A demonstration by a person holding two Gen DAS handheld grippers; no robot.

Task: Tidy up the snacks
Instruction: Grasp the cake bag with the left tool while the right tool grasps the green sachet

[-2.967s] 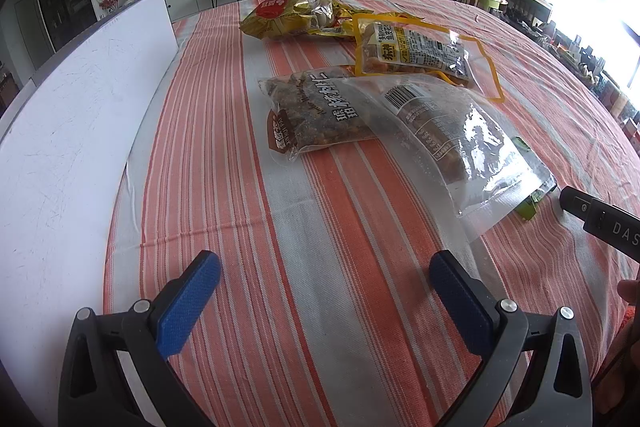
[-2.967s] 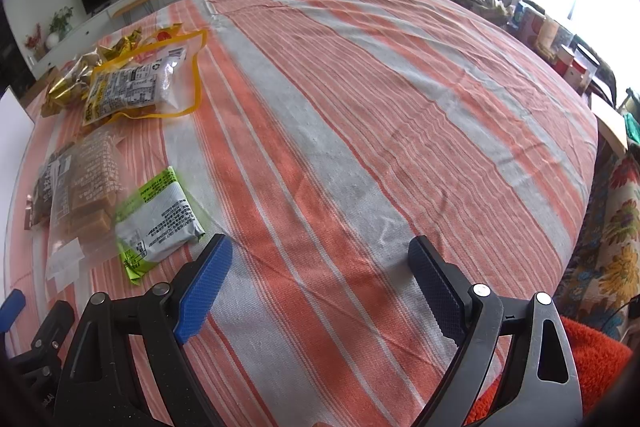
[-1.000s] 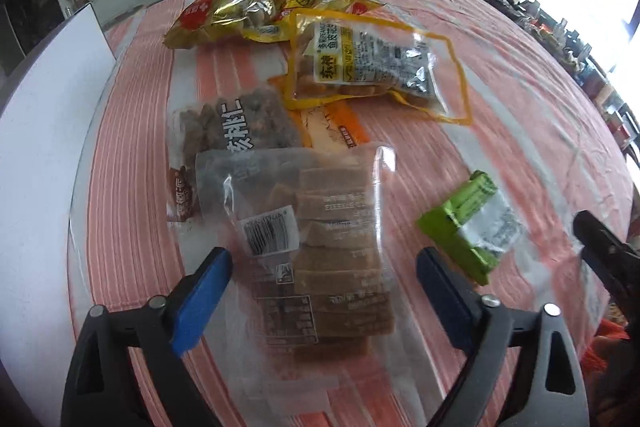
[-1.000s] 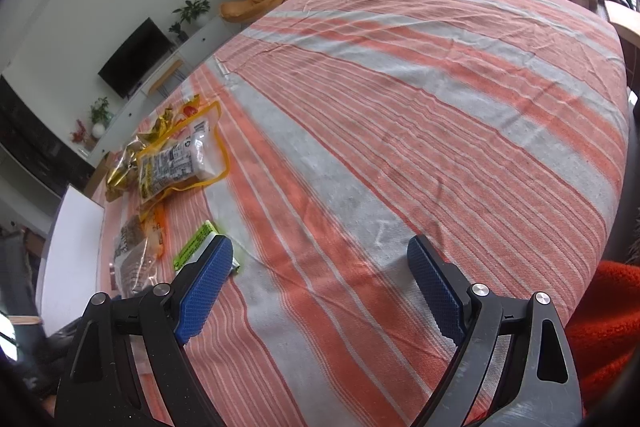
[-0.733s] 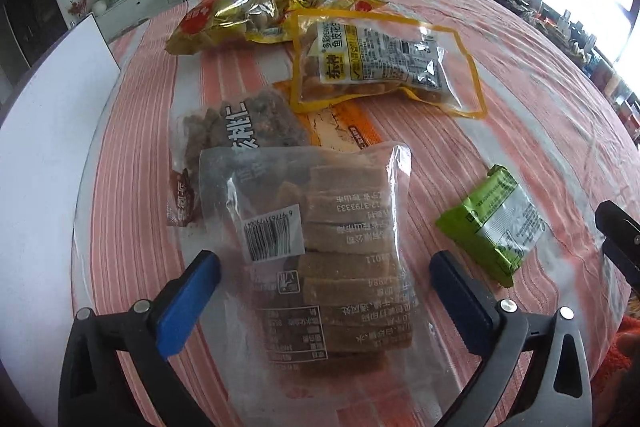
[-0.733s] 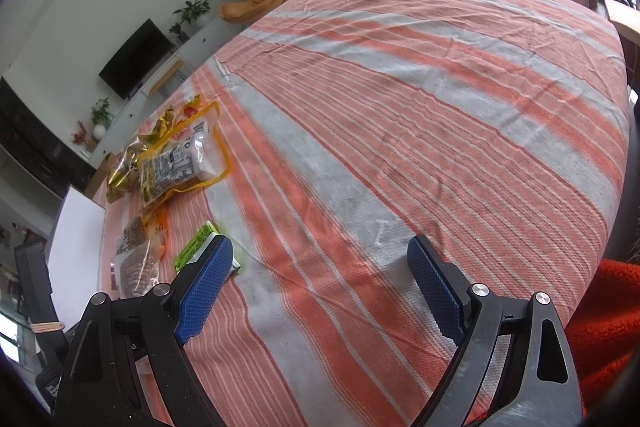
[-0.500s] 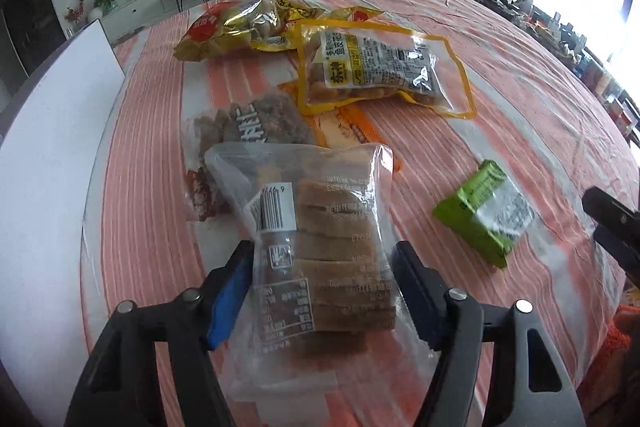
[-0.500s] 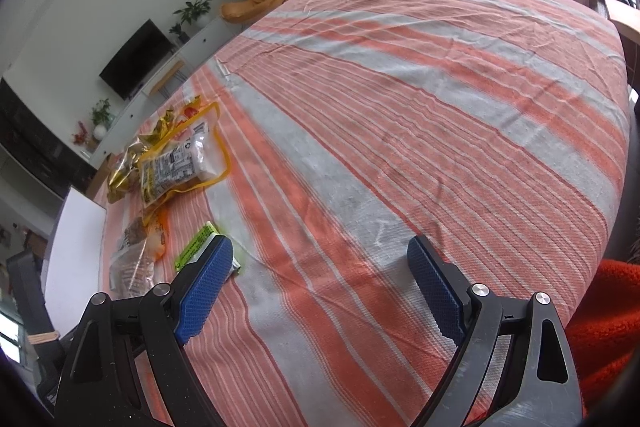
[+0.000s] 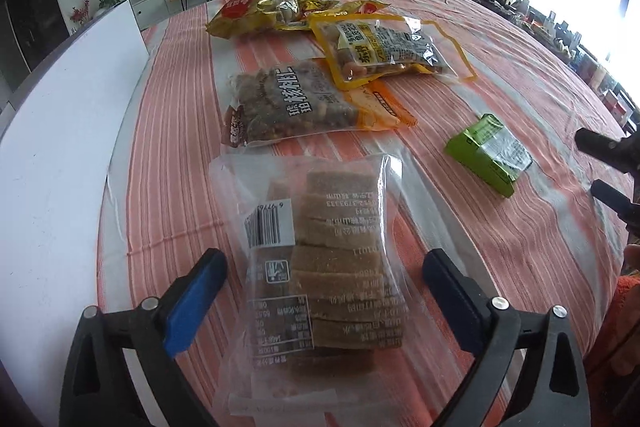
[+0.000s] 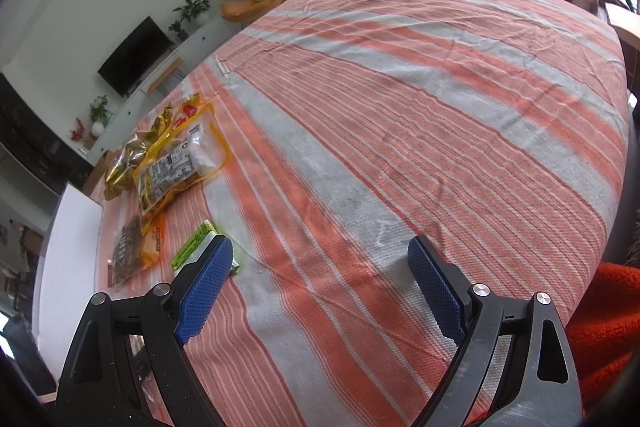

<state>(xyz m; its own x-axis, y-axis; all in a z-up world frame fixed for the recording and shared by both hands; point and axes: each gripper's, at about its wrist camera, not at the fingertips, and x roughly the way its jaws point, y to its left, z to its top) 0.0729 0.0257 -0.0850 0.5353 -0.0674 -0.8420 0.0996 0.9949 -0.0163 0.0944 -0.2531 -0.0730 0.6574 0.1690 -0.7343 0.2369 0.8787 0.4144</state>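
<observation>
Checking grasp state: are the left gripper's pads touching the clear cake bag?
Apart. Left wrist view: left gripper open, striped cloth visible between each pad and the clear cake bag.

Both tongs are spread wide: the left tongs (image 9: 324, 279) point forward, the right tongs (image 10: 320, 279) likewise.

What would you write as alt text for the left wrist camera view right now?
The left hand-held gripper hangs open around a clear bag of brown cake slices lying on a striped tablecloth. Beyond it lie a walnut bag, a yellow-edged nut bag, a gold bag and, to the right, a green packet.
</observation>
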